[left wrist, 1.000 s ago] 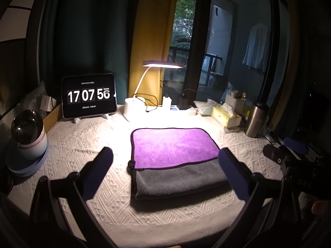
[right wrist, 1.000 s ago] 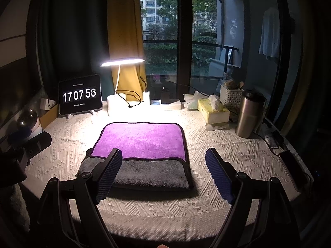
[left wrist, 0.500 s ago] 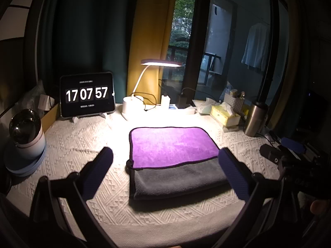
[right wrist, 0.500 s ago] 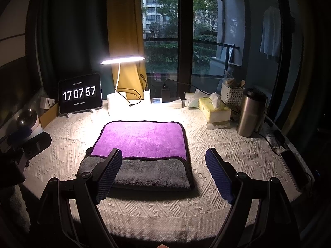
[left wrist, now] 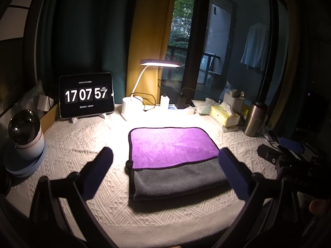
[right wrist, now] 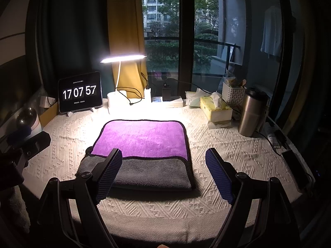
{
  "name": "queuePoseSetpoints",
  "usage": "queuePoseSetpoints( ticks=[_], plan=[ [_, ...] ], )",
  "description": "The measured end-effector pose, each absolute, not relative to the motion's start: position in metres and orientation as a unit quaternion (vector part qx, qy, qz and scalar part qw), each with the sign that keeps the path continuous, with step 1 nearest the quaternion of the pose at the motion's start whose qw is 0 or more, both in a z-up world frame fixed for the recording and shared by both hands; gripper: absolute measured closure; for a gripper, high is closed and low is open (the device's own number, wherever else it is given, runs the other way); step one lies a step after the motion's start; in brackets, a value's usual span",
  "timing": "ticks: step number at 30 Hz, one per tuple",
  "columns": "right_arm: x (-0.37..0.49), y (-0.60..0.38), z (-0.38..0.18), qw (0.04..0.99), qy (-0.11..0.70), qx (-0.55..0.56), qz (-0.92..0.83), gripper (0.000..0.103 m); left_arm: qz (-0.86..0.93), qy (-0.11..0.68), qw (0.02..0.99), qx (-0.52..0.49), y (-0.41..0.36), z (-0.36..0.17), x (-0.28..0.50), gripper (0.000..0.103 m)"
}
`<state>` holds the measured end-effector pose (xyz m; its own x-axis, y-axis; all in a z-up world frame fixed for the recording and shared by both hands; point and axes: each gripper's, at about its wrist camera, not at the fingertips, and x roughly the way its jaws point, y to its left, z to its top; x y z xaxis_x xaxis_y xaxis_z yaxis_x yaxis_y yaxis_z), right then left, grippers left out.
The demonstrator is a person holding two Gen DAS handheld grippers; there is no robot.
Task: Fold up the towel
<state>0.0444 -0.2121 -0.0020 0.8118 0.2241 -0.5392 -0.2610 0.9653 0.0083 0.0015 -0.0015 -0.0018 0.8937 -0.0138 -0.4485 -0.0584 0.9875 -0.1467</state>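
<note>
A folded towel [left wrist: 171, 146], purple on top with a grey layer showing at its near edge, lies flat on the white textured tablecloth [left wrist: 82, 144]. It also shows in the right wrist view [right wrist: 142, 138]. My left gripper [left wrist: 165, 173] is open and empty, held back above the near edge of the towel. My right gripper [right wrist: 163, 173] is open and empty, above the towel's near right corner. The left gripper also appears at the left edge of the right wrist view [right wrist: 26, 142], and the right gripper at the right edge of the left wrist view [left wrist: 289, 155].
A tablet clock [left wrist: 86, 95], a lit desk lamp [left wrist: 159, 63], a tissue box [right wrist: 215, 108], a steel tumbler [right wrist: 251, 113] and a white basket [right wrist: 233, 95] line the back. A round white device [left wrist: 24, 136] stands at the left. A phone [right wrist: 294, 167] lies at the right edge.
Both grippers have drifted slightly back and up from the towel. The towel has not moved. The clock went from 17:07:56 to 17:07:57.
</note>
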Motion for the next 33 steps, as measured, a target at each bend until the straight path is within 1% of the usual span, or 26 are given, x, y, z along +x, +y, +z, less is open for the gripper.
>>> queuePoseSetpoints(
  ticks=[18,33],
  plan=[
    [0.051,-0.213,-0.006,0.949,0.285,-0.032,0.129,0.018,0.008,0.234,0.969,-0.076,-0.004,-0.005,0.006,0.001],
    [0.086,-0.22,-0.026,0.94,0.313,-0.022,0.135,0.018,0.015,0.278,0.957,-0.081,0.003,-0.029,0.041,0.001]
  ],
)
